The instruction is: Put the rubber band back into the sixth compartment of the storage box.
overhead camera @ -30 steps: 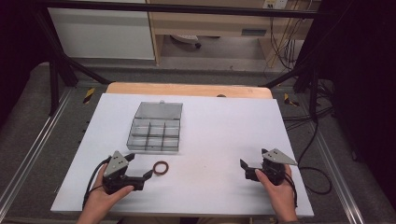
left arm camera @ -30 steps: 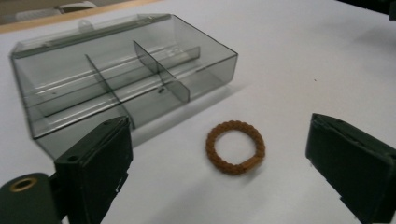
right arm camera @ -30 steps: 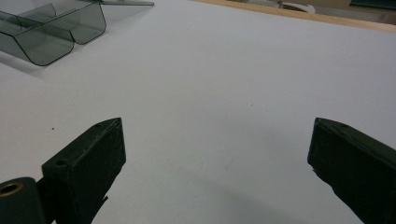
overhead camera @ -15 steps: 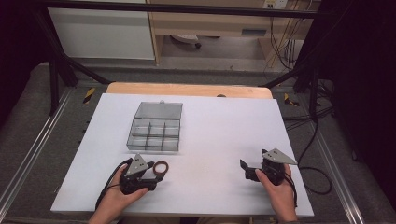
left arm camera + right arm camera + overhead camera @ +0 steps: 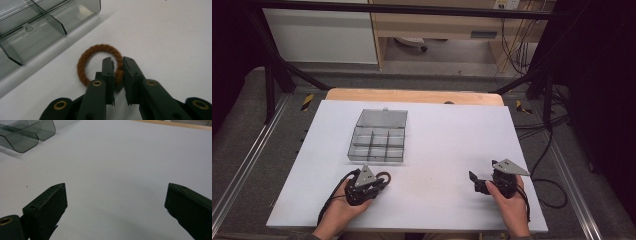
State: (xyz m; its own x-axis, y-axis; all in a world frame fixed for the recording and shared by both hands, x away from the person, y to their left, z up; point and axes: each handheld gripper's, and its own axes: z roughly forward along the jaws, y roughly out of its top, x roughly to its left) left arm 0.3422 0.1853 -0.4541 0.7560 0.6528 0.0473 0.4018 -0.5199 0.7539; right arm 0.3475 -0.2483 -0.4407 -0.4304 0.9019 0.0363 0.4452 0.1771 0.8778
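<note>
A rope ring (image 5: 97, 62) lies on the table (image 5: 437, 130), just before the compartment box (image 5: 379, 137).

I see the white table top (image 5: 447, 145) evenly lit from above, while the surroundings sink into near black. Shadows under the clear box (image 5: 37, 27) stay soft and faint. My gripper views look grainy, with the nearest jaw parts slightly blurred.

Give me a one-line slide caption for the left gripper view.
Left gripper shut on a brown rope ring lying on the white table, beside a clear compartment box.
</note>
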